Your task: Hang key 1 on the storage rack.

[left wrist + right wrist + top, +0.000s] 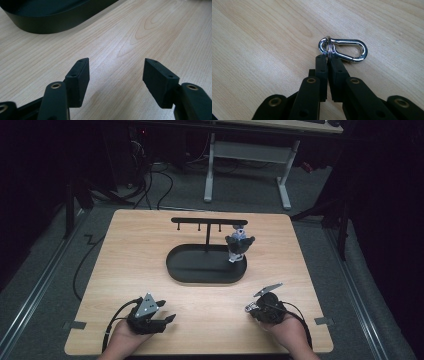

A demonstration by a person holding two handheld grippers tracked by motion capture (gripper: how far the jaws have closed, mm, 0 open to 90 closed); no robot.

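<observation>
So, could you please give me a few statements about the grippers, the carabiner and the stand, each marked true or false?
1. The right gripper is shut on the key ring of a silver carabiner. True.
2. The left gripper holds a carabiner too. False: its jaws stand open over bare table, with nothing between them.
3. A small plush toy hangs at the right end of the black hook stand. True.
4. The stand's oval base tray is white. False: it is black.
5. The carabiner already hangs on a hook of the stand. False: it is near the table's front edge, in the right gripper.
</observation>
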